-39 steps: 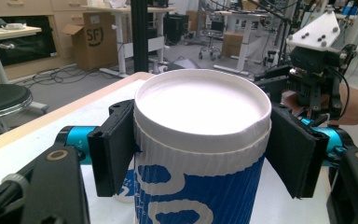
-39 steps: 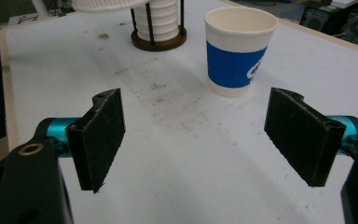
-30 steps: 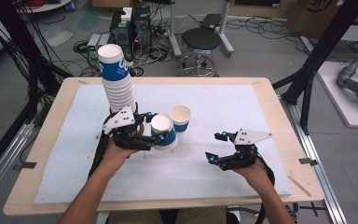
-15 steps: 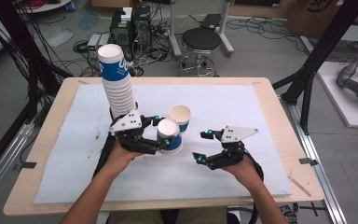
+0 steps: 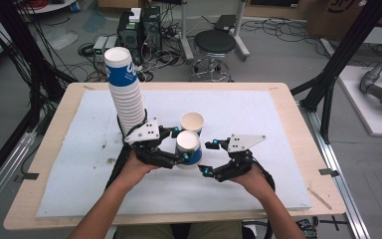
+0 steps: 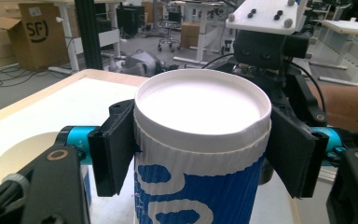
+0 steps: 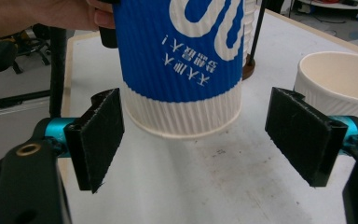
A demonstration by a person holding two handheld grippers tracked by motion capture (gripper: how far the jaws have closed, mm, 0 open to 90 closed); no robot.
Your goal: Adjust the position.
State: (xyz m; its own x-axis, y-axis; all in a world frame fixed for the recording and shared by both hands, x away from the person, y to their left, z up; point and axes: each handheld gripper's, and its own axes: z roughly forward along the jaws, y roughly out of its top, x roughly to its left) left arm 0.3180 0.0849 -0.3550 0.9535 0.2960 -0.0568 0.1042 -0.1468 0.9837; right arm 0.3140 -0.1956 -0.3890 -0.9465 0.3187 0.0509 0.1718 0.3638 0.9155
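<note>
Both claws level: left claw (image 5: 179, 147) grips cup (image 5: 189, 148), right claw (image 5: 210, 158) spread.

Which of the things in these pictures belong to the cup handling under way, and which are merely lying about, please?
In the job:
- blue cup, clamped by the left gripper
- right gripper, fingers open beside the cup
- tall cup stack
- open cup standing behind

Lying about:
- stool
- computer towers
- cardboard box
</note>
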